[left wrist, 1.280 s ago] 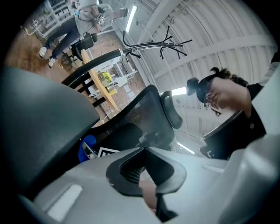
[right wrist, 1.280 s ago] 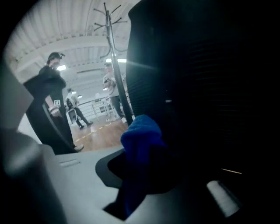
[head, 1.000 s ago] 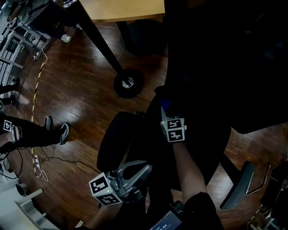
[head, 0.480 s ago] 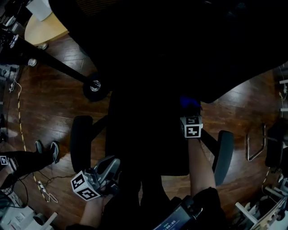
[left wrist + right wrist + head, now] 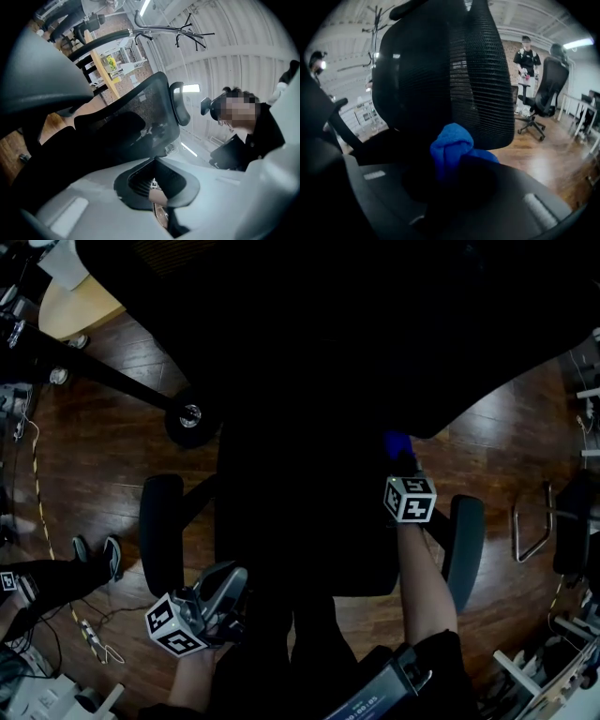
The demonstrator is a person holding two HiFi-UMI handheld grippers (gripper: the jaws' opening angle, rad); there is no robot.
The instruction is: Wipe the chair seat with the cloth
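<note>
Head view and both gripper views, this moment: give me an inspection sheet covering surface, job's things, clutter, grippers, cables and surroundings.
Surface: black chair seat, too dark to judge its cleanliness.
Job's things: blue cloth, bunched, over the seat's right side in front of the mesh backrest; whether it touches the seat cannot be told.
Clutter: nothing seen.
Grippers: right gripper shut on the blue cloth; left gripper shut, empty, near the seat's front left.
Cables: thin cable lying on the floor at the left.
Surroundings: wooden floor, a table, a second office chair, a bystander's shoes.
</note>
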